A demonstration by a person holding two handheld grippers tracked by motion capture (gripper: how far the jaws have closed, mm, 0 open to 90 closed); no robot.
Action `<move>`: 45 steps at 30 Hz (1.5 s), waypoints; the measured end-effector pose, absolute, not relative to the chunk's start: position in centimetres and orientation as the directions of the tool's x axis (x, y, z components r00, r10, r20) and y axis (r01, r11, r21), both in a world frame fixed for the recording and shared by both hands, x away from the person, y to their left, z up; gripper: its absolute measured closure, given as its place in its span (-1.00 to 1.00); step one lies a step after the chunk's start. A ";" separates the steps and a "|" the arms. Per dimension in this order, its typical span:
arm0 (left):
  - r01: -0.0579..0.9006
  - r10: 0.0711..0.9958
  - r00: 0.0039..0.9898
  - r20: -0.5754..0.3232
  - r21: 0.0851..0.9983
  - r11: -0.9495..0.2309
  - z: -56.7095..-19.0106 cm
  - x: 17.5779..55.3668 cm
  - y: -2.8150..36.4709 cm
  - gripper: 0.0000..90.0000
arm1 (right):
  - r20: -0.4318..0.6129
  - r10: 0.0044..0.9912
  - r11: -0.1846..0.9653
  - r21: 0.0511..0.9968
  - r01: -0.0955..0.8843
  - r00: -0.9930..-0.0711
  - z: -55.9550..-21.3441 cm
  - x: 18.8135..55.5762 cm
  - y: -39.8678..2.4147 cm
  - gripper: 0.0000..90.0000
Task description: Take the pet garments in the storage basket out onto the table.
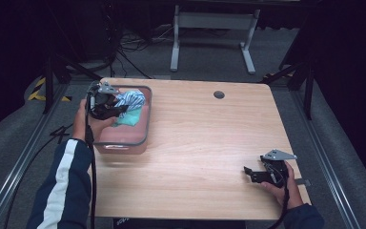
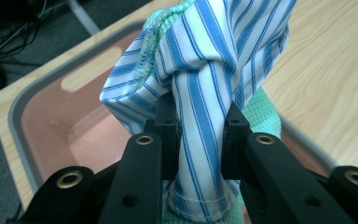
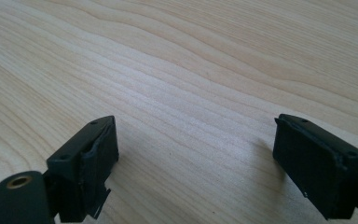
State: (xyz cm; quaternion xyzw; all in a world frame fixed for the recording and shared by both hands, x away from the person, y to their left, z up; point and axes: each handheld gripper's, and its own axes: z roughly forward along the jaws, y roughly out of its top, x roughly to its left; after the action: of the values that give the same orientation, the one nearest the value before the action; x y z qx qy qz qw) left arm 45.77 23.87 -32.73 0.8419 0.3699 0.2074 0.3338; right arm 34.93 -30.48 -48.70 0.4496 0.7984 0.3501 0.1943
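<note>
1. Over the pink bin [image 1: 124, 143] at the far left of the table [image 1: 209, 143], the left gripper [image 1: 106, 109] is holding a blue-and-white striped cloth [image 1: 131, 99]; the person's left hand [image 1: 83, 121] is gripping the tool from the left side.
2. Seen in the left gripper view, the striped cloth [image 2: 205, 93] is sitting squarely between the two black jaws, bunching into a twisted column that is spreading out beyond them, with its hemmed end hanging below them.
3. Beside and under the stripes, a green knitted cloth [image 2: 265, 116] is lying partly in the bin, touching the striped one.
4. No readable writing or brand is showing on the cloths or the bin.
5. The left jaws are pressing in on the striped cloth from both sides, clamping it.
6. At the near right of the table, the right gripper [image 1: 259, 174] is resting low over bare wood, its jaws [image 3: 196, 168] standing wide apart and gripping nothing.
</note>
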 end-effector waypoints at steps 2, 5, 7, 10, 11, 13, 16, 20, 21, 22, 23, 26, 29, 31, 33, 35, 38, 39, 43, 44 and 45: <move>0.481 0.758 0.645 0.101 0.718 -0.504 -32.4 45.7 23.4 0.66 | 0.005 0.854 0.351 0.734 0.582 -0.520 -48.7 34.9 -30.5 -0.68; 0.474 0.760 0.642 0.103 0.725 -0.499 -32.2 45.7 22.8 0.66 | 0.004 0.854 0.351 0.734 0.582 -0.520 -48.7 34.9 -30.5 -0.68; 0.471 0.758 0.645 0.099 0.730 -0.496 -32.1 45.7 22.6 0.66 | 0.005 0.854 0.351 0.734 0.582 -0.520 -48.7 34.9 -30.5 -0.68; 0.461 0.751 0.654 0.094 0.737 -0.493 -32.0 45.7 22.1 0.66 | 0.005 0.854 0.350 0.734 0.582 -0.520 -48.7 34.9 -30.5 -0.68; 0.463 0.751 0.655 0.089 0.738 -0.491 -32.0 45.7 22.0 0.66 | 0.004 0.854 0.351 0.734 0.582 -0.520 -48.7 34.9 -30.5 -0.68; 0.459 0.748 0.657 0.096 0.736 -0.498 -32.0 45.7 21.7 0.66 | 0.004 0.854 0.351 0.734 0.582 -0.520 -48.7 34.9 -30.5 -0.68; 0.449 0.737 0.669 0.093 0.740 -0.501 -31.9 45.5 21.1 0.66 | 0.004 0.854 0.351 0.734 0.582 -0.520 -48.7 34.9 -30.5 -0.68; 0.430 0.721 0.686 0.098 0.745 -0.510 -31.6 45.4 20.1 0.66 | 0.004 0.854 0.351 0.734 0.582 -0.520 -48.7 34.9 -30.5 -0.68; 0.425 0.715 0.692 0.098 0.746 -0.513 -31.6 45.4 19.9 0.66 | 0.004 0.854 0.351 0.734 0.582 -0.520 -48.7 34.9 -30.5 -0.68; 0.424 0.712 0.696 0.093 0.748 -0.512 -31.5 45.3 19.5 0.66 | 0.004 0.854 0.351 0.734 0.582 -0.520 -48.7 34.9 -30.5 -0.68; 0.412 0.701 0.705 0.101 0.746 -0.523 -31.5 45.4 19.2 0.66 | 0.004 0.854 0.351 0.734 0.582 -0.521 -48.7 34.9 -30.5 -0.68; 0.405 0.689 0.718 0.098 0.746 -0.529 -31.4 45.4 18.5 0.66 | 0.005 0.854 0.351 0.734 0.582 -0.520 -48.7 34.9 -30.5 -0.68; 0.395 0.676 0.730 0.099 0.746 -0.536 -31.3 45.5 17.4 0.66 | 0.004 0.854 0.351 0.734 0.582 -0.520 -48.7 34.9 -30.5 -0.68; 0.392 0.671 0.735 0.101 0.744 -0.542 -31.2 45.4 17.0 0.66 | 0.004 0.854 0.351 0.734 0.582 -0.520 -48.7 34.9 -30.5 -0.68; 0.374 0.653 0.749 0.111 0.743 -0.555 -31.0 45.3 15.8 0.67 | 0.005 0.854 0.351 0.734 0.582 -0.520 -48.7 34.9 -30.5 -0.68; 0.356 0.634 0.765 0.117 0.743 -0.567 -30.8 45.2 14.8 0.67 | 0.005 0.854 0.350 0.734 0.582 -0.520 -48.7 34.9 -30.5 -0.68; 0.338 0.599 0.791 0.128 0.724 -0.601 -31.1 45.2 12.8 0.66 | 0.004 0.854 0.351 0.734 0.582 -0.520 -48.7 34.9 -30.5 -0.68; 0.338 0.595 0.794 0.125 0.722 -0.604 -31.2 45.2 12.4 0.67 | 0.004 0.854 0.351 0.734 0.582 -0.520 -48.7 34.9 -30.5 -0.68; 0.331 0.567 0.816 0.113 0.714 -0.617 -32.0 45.3 10.6 0.67 | 0.004 0.854 0.351 0.734 0.582 -0.520 -48.7 34.9 -30.5 -0.68; 0.328 0.560 0.821 0.112 0.711 -0.622 -32.2 45.4 10.2 0.67 | 0.004 0.854 0.351 0.734 0.582 -0.520 -48.7 34.9 -30.5 -0.68; 0.328 0.554 0.826 0.104 0.710 -0.623 -32.4 45.4 9.7 0.67 | 0.004 0.854 0.351 0.734 0.582 -0.520 -48.7 34.9 -30.5 -0.68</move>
State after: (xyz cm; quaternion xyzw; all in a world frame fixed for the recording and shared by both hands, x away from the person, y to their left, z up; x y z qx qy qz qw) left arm 45.44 9.71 -32.43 0.8866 0.2489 0.1588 0.3560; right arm 34.93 -30.49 -48.70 0.4495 0.7986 0.3499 0.1945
